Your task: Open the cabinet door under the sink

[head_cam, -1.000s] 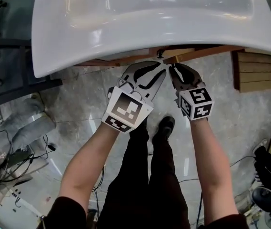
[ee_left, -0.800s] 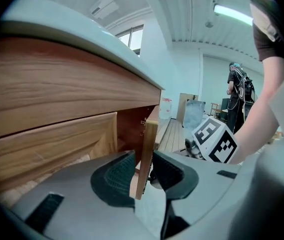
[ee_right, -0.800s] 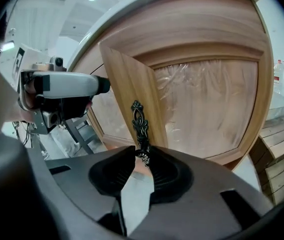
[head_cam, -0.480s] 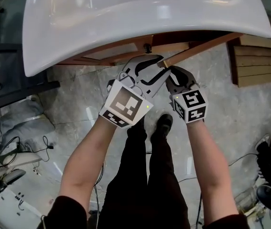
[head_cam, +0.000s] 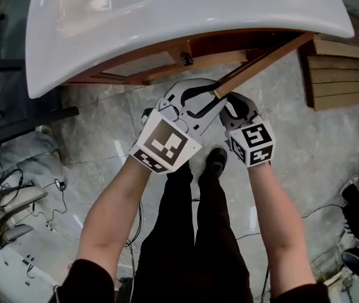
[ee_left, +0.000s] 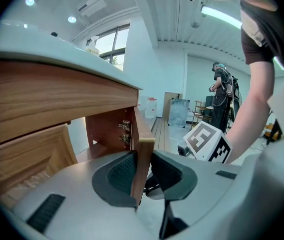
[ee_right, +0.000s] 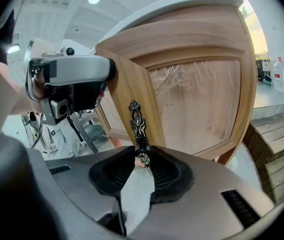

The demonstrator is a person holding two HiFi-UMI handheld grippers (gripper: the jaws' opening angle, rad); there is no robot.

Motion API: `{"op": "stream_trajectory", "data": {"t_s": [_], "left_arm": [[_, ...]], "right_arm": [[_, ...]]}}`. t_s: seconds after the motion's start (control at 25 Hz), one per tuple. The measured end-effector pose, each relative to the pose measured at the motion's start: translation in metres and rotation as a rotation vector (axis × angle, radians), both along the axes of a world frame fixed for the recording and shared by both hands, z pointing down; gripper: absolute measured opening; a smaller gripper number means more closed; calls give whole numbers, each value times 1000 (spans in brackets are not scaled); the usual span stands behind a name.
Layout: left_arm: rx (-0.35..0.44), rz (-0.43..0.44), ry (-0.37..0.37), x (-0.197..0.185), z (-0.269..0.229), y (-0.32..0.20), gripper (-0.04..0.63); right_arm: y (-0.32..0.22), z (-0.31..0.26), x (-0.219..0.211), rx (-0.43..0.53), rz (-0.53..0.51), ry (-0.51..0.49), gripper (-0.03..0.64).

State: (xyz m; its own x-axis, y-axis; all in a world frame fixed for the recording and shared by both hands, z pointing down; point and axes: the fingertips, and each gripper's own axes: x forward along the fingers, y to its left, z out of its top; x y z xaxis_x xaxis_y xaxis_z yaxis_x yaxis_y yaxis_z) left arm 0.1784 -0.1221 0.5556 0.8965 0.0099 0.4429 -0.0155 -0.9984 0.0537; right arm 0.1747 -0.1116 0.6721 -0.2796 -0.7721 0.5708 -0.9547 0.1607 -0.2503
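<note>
A: What's nearest the camera?

B: Two bare forearms above dark trouser legs and a black shoe (head_cam: 217, 163) on the marble floor (head_cam: 97, 144). Each hand carries a tool with a marker cube on its back.

A: How does the left tool stand?

B: The left tool (head_cam: 214, 95) sits astride the free edge of the cabinet door (head_cam: 264, 59), near its top corner. Its jaws have just been closing. In its own view both pads lie against the door's two faces, with the wood clamped between them.

A: And the right one?

B: The right tool (ee_right: 142, 163) is closed narrowly on the lower end of the dark ornate handle (ee_right: 138, 124), which stands upright on the door's front frame. The two tools are just beside each other, one on each face of the door.

A: So where is the door?

B: Swung out from the cabinet, hinged at the far right, with its free edge toward the person. It is pale wood with clear film over the panel.

A: And farther on?

B: A second door (head_cam: 142, 68) to the left, with its knob (head_cam: 186, 59), lies under the rim of the white sink (head_cam: 166, 17). I cannot tell whether it is fully shut. Wooden boards (head_cam: 343, 74) are stacked on the floor at the right.
</note>
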Motion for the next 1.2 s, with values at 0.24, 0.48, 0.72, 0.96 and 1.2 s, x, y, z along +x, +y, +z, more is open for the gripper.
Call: {"op": "stream_trajectory", "data": {"t_s": [0.24, 0.48, 0.72, 0.96, 1.2], "left_arm": [[-33, 51, 0, 4, -2, 29, 103], [-44, 92, -15, 14, -3, 63, 106], [-83, 139, -31, 32, -4, 104, 106], [-105, 192, -71, 60, 6, 144, 118], [-89, 253, -81, 86, 8, 165, 104]], "right_arm": [[28, -1, 8, 8, 33, -8, 104], [61, -2, 21, 1, 37, 7, 101], [103, -2, 45, -9, 77, -6, 86], [144, 5, 81, -47, 184, -9, 63], [166, 4, 115, -55, 266, 9, 43]]}}
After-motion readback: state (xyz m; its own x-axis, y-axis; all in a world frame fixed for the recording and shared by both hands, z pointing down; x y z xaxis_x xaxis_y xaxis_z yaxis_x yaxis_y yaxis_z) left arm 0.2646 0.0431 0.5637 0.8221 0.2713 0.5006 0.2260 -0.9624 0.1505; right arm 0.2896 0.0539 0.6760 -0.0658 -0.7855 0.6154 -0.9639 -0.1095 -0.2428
